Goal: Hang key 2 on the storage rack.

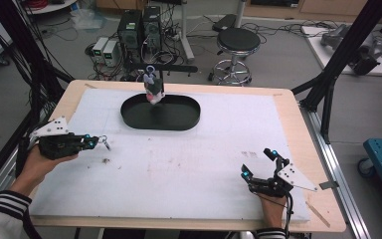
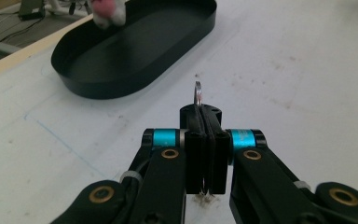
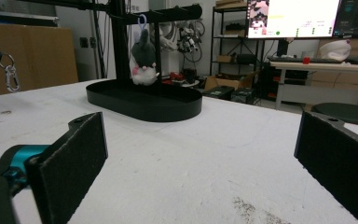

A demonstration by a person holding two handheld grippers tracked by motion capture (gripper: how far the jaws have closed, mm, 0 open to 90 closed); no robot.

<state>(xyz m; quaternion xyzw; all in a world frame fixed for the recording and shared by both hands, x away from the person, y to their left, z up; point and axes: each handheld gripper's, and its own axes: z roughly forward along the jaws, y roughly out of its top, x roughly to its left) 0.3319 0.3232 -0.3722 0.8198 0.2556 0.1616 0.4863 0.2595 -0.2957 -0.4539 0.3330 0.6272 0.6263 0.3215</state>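
There were two claws, the left claw (image 1: 93, 142) and the right claw (image 1: 257, 163); one metal keyring clasp (image 2: 198, 94) sat pinched in the left one's closed jaws, while the right one's jaws stood wide apart; one black oval tray (image 1: 179, 121) lay on the one tabletop (image 1: 303, 149), which carried one white mat (image 1: 189, 164); one black hanging stand (image 1: 179, 68) rose from the tray; one grey-and-white plush toy (image 1: 153, 89) hung from it; behind the tabletop stood one round black stool (image 1: 237, 40).
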